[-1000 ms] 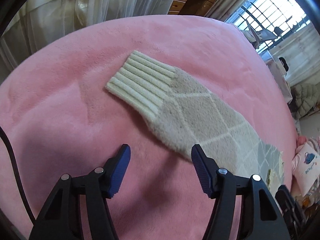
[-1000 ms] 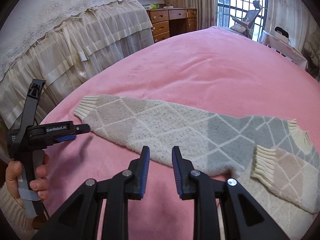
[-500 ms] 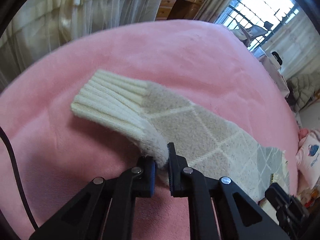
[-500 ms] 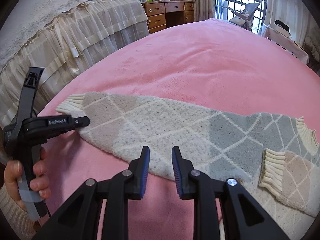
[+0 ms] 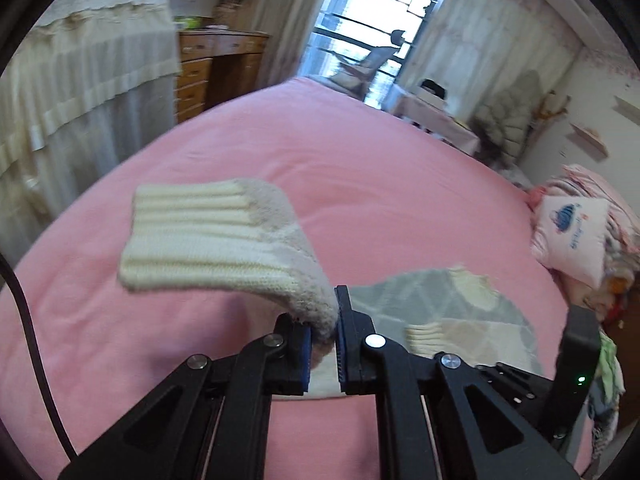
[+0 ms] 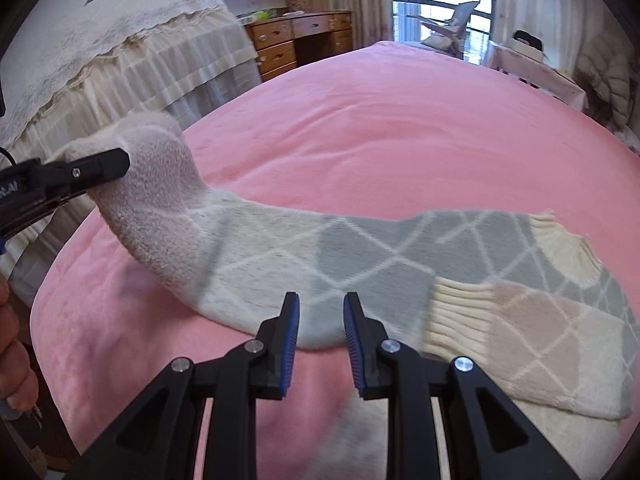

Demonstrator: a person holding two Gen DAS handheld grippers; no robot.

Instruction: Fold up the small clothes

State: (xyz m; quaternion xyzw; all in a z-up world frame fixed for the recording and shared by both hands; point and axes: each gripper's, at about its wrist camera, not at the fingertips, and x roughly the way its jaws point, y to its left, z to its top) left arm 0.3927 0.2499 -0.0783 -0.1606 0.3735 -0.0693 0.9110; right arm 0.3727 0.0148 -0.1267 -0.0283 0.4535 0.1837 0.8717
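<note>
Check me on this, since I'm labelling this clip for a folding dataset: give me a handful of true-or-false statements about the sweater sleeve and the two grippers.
1. The left gripper is clamped on the sleeve near its cream cuff. True.
2. The whole sleeve lies flat on the pink blanket. False: its cuff end is raised off the blanket.
3. The right gripper is pinching the grey part of the sweater. False: its jaws stand apart with nothing pressed between them.
4. The other cuff rests on the sweater. True.
5. The blanket is blue. False: it is pink.
</note>
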